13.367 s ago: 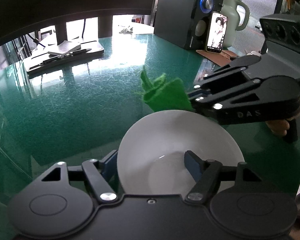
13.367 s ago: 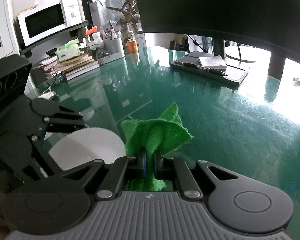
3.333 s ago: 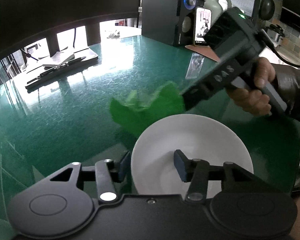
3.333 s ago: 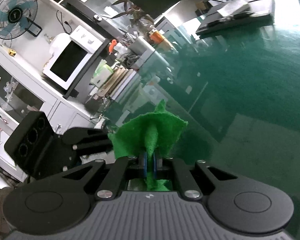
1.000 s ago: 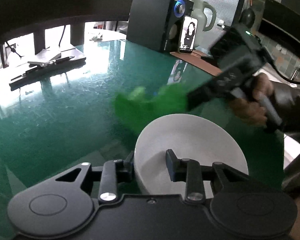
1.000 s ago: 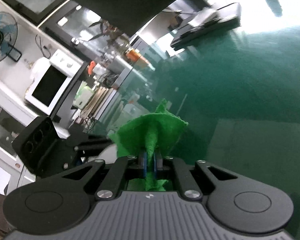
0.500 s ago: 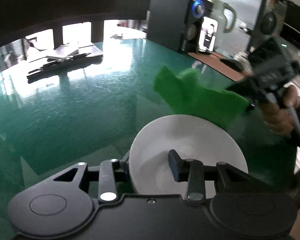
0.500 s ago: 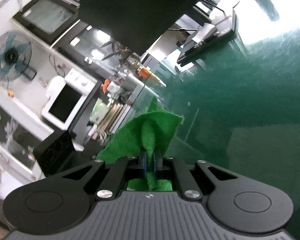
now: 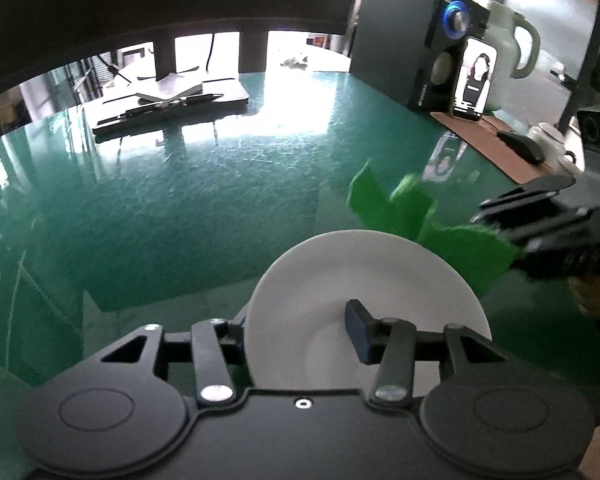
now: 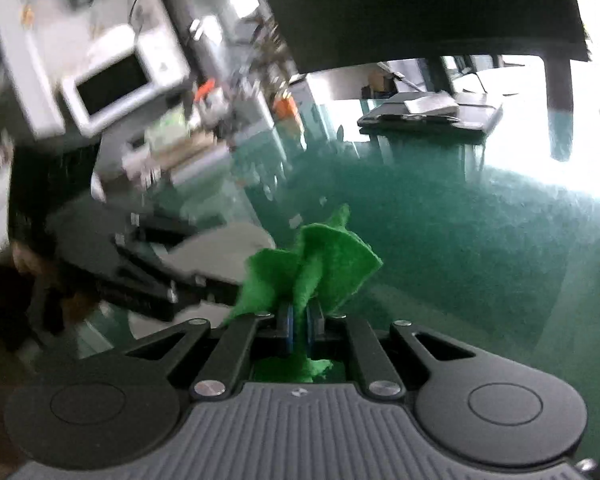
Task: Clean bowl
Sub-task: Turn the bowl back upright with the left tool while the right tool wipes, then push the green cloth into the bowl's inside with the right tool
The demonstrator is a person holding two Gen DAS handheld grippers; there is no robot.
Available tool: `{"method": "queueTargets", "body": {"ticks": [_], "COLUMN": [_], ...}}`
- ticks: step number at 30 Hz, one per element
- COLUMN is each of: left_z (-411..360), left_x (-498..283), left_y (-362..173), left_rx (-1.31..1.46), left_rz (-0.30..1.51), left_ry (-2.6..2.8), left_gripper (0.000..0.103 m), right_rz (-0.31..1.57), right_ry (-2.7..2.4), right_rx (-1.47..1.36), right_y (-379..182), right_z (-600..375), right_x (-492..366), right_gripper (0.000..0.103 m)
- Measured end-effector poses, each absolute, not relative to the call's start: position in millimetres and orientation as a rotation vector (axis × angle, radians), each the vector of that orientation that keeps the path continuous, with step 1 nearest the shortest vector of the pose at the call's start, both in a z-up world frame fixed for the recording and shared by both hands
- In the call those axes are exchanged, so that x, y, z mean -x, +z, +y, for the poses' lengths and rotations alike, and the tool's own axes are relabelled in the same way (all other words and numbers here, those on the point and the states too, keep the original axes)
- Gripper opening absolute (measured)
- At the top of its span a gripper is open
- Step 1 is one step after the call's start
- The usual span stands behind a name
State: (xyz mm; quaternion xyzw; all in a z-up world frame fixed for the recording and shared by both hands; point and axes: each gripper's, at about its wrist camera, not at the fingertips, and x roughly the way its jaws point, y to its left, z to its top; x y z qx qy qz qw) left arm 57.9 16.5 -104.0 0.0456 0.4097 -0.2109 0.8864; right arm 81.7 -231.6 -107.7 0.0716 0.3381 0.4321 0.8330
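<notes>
1. The bowl (image 9: 360, 280) is white, round and smooth, with a shallow curved inside. It has no long axis. In the left wrist view its opening faces up and a little toward the camera. Whether its bottom touches the table, I cannot tell.
2. The left gripper (image 9: 300, 332) holds the bowl by the near part of the rim. One blue-padded finger (image 9: 358, 330) is inside the bowl, and the other finger is outside the wall on the left side. So the jaws are clamped on the rim, and the bowl extends forward from the fingers.
3. The green cloth (image 10: 308, 268) is soft and fuzzy, crumpled into folds with pointed corners. The right gripper (image 10: 298, 324) pinches it tightly between two narrow blue pads, and the cloth spreads out in front of the fingers.
4. In the left wrist view the cloth (image 9: 428, 228) is at the far right edge of the bowl, just beside the rim. Whether it touches the rim I cannot tell, because this part is blurred. The right gripper (image 9: 540, 232) comes in from the right side.
5. The table (image 9: 200, 192) is dark green glass, glossy with fine scratches and bright reflections.
6. Farther back stand a black speaker (image 9: 412, 44), a phone (image 9: 474, 78) with lit screen leaning on it, and a pale green kettle (image 9: 512, 48).
7. The right wrist view is blurred; a white microwave (image 10: 116, 84) is visible at the left.
</notes>
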Motion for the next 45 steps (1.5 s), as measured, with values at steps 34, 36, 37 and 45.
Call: {"method": "queueTargets", "body": {"ticks": [34,36,37,45], "left_z": [41,41,41,42], "left_x": [-57,-58,-58,-61], "left_y": [-120,-120,-120,-121], "left_rx": [-0.113,-0.114,-0.115,-0.112], "left_rz": [0.734,0.734,0.734,0.733], "left_ry": [-0.707,-0.710,-0.711,-0.708], "left_gripper": [0.046,0.046,0.046,0.048], "right_rz": [0.732,0.730,0.729,0.734], "right_ry": [0.876,0.903,0.920,0.905], "right_rx": [-0.031,-0.013,0.000,0.013], "right_y": [-79,-76,-75,-73], "right_z": [-158,-149,-143,-158], "right_x": [-96,-98,-98,-93], "right_gripper": [0.017,0.016,0.016,0.015]}}
